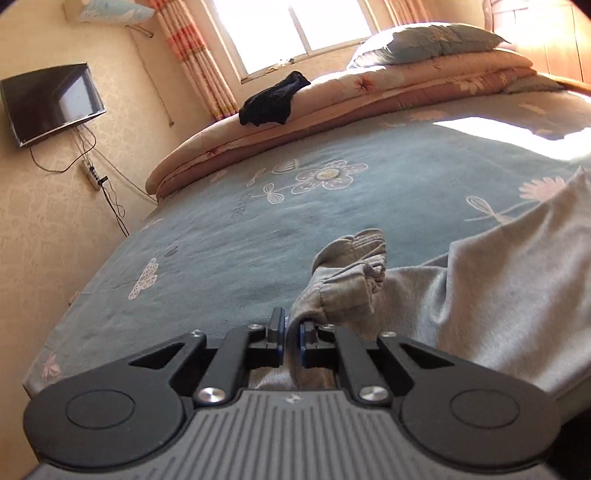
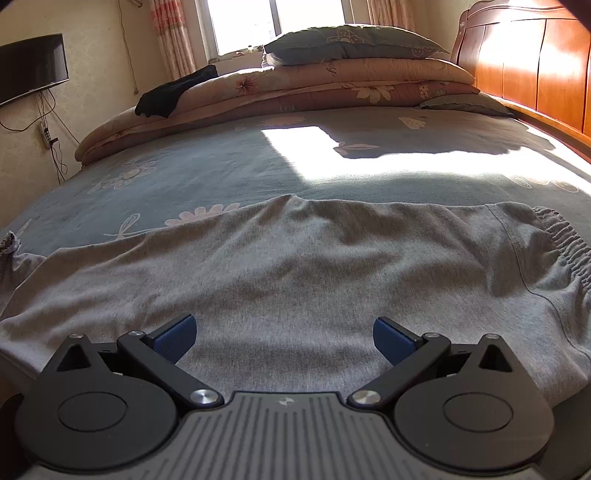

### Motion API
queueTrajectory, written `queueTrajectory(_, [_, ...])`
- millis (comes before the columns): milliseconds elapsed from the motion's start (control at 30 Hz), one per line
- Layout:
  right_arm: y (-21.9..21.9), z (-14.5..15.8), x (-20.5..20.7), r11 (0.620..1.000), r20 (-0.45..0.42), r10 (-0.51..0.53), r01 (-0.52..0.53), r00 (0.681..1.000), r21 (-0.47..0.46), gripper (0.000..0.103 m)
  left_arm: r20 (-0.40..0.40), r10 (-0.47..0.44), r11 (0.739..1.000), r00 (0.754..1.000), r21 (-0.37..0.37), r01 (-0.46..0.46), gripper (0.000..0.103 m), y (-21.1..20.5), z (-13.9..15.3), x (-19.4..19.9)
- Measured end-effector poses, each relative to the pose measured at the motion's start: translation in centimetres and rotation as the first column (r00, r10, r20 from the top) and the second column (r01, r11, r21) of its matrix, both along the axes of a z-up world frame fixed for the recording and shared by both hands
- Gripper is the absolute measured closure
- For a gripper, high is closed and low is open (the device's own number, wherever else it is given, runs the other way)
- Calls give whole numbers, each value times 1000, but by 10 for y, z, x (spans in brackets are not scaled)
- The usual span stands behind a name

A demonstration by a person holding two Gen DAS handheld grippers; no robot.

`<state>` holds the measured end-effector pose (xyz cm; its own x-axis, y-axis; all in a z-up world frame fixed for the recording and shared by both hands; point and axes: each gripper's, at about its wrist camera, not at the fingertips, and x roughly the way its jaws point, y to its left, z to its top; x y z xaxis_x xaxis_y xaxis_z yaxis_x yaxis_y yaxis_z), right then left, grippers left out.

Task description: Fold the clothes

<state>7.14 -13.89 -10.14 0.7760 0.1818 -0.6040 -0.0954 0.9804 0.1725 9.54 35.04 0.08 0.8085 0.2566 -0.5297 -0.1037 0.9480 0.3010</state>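
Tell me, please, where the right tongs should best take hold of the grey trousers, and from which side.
Probably the elastic waistband at the right end of the grey trousers: its gathered edge is thick and lies exposed. Come from the near bed edge, where the open right tongs hover.

Daylit bedroom, strong backlight, heavy fisheye bend

The blown-out white window [image 1: 295, 33] throws a glaring sun patch [image 2: 295, 147] onto the blue flowered bed sheet [image 1: 229, 229]; the orange wooden headboard [image 2: 535, 66] glows, near foreground lies shaded, edges curve, corners darken, left view slightly soft.
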Motion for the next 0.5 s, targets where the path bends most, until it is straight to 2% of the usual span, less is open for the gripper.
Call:
queueTrajectory(67, [0,1,-1,1000,3,0,0,1000,-2,0,26,71,994,997,-80,-68,97,17,6,-10])
queueTrajectory(133, [0,2,-1,1000,6,-2,2,1000,-2,0,23,163,973,986,-171,-157,97,36,5,-24])
queueTrajectory(200, [-1,2,-1,1000,3,-3,3,1000,-1,0,-22,232,942,973,-242,-230,97,56,-5,-29])
queueTrajectory(267, [-1,0,0,1000,-4,-3,3,1000,-1,0,-111,257,915,960,-291,-278,93,72,-27,-28])
queueTrajectory(400, [2,-1,0,1000,-18,5,-5,1000,-7,0,-242,290,873,926,-330,-360,85,95,-66,-23])
queueTrajectory(467, [4,2,-2,1000,-5,11,-11,1000,-22,0,-231,289,864,929,-355,-358,83,99,-69,-28])
queueTrajectory(500, [4,3,-3,999,2,12,-12,1000,-30,0,-226,293,867,929,-347,-358,79,99,-66,-31])
